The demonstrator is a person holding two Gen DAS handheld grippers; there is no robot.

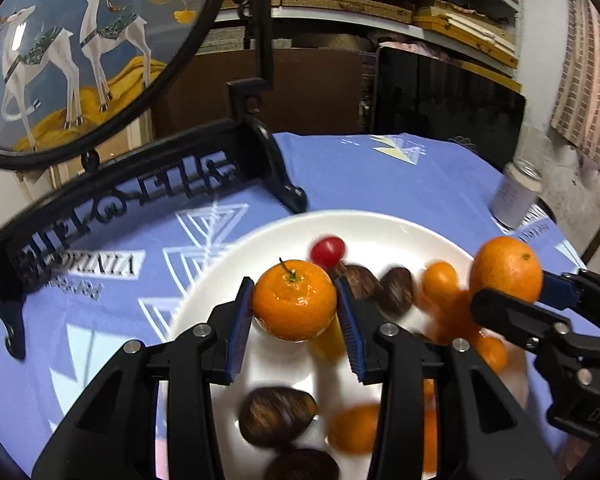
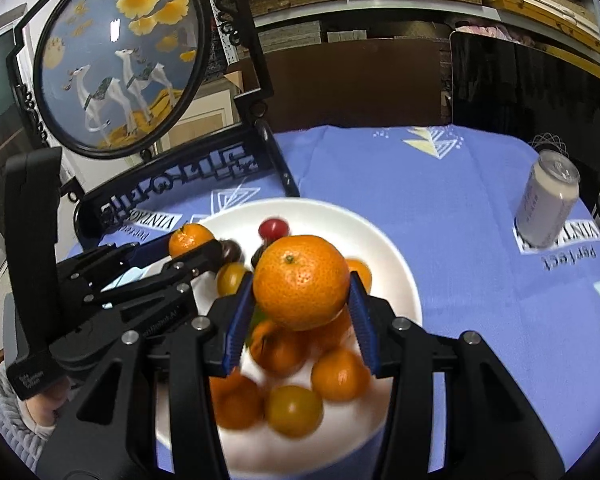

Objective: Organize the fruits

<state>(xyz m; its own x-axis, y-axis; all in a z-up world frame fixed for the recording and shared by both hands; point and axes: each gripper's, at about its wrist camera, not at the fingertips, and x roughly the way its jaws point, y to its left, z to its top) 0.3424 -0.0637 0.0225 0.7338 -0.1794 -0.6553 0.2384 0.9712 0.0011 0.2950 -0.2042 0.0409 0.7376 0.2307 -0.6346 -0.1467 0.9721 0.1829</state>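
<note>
Two claws, left (image 1: pixel 295 312) and right (image 2: pixel 302 304), each clench a tangerine (stemmed tangerine (image 1: pixel 294 300), larger tangerine (image 2: pixel 301 282)) above the white plate (image 2: pixel 392 264); chestnuts (image 1: pixel 276 416), a decorative screen (image 2: pixel 120 56) and a can (image 2: pixel 548 200) at the worktop's (image 2: pixel 460 280) right edge surround them.

Left gripper (image 1: pixel 294 312), right gripper (image 2: pixel 300 308): black moulded frames, silver screws, ribbed blue finger pads (image 1: pixel 240 332), printed white lettering.

Glossy white plate (image 2: pixel 396 264), matt cloth tablecloth (image 2: pixel 440 208), dimpled mandarin skin (image 2: pixel 300 282)
</note>
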